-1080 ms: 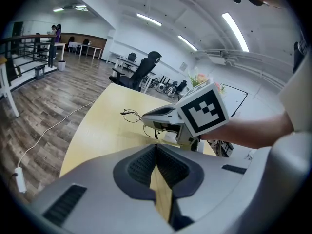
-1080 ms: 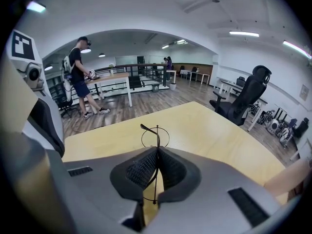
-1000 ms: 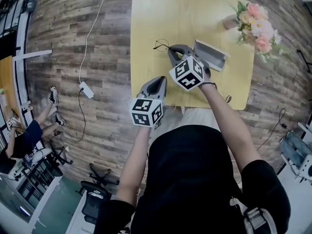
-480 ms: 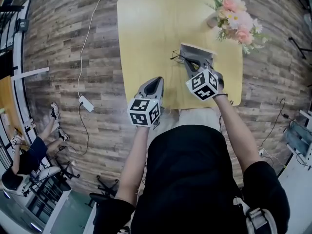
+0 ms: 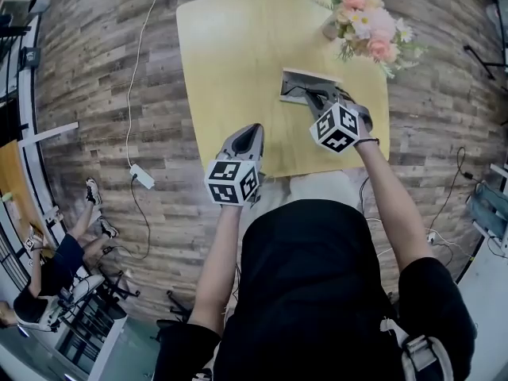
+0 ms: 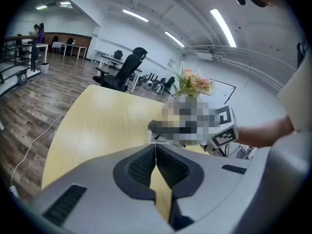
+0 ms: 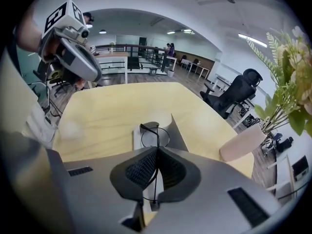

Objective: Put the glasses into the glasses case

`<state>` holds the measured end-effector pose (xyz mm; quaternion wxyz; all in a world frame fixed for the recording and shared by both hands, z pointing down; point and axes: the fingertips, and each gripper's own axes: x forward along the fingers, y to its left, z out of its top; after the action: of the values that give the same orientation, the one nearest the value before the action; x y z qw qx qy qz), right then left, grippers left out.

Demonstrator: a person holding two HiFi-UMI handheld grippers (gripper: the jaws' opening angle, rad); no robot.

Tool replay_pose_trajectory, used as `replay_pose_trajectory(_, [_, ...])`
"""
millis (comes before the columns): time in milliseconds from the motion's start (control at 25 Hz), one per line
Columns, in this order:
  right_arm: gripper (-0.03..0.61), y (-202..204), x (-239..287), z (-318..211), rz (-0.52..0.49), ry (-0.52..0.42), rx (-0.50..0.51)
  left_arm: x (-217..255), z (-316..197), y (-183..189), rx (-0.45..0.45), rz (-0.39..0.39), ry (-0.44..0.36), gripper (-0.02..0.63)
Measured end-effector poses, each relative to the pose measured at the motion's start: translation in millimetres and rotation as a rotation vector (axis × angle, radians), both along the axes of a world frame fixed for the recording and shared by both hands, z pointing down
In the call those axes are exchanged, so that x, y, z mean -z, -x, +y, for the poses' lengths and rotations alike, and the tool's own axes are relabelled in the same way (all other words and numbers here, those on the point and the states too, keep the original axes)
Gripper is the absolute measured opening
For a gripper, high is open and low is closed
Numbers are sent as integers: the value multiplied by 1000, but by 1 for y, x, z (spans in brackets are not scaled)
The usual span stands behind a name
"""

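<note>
Pale yellow wooden table with rounded corners standing on a plank floor; pink and white flowers in a blush vase at its far right corner. Left gripper over the near edge, well apart from the work; right gripper at the grey hinged glasses case, which lies open right of centre. Thin black wire-rimmed glasses hang from the right gripper above the case's tray.

Progress: case open and glasses brought to it, so the carrying part appears done. Lowering, release and probably closing the lid are not yet done. Whether the frame already touches the tray cannot be told.

Views: the head view gives the layout and both grippers, but shows the glasses only as a dark thread. The right gripper view shows its jaws clamped on the wire frame, a round lens before the raised lid. The left gripper view shows its jaws together on nothing; a mosaic patch covers much of the case there.
</note>
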<state>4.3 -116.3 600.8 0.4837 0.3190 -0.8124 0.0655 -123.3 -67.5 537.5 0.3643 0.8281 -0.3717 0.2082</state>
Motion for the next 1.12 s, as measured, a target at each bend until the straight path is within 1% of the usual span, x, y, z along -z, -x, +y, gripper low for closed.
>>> replay_pose_trajectory(280, [23, -7, -11, -5, -4, -1, 27, -1, 1, -13, -26, -12, 9, 23])
replay_pose_trajectory(560, [25, -8, -14, -10, -19, -2, 77, 1, -4, -25, -27, -23, 13, 23])
replay_pose_trajectory(800, [25, -8, -19, -17, -25, -3, 130, 4, -10, -33, 1, -29, 7, 23])
replay_pose_trajectory(960, [28, -9, -24, -16, 14, -15, 187, 5, -10, -33, 24, -31, 7, 23])
replay_pose_trajectory(1120, [29, -10, -27, -14, 8, -6, 190, 4, -7, -33, 40, -33, 12, 23])
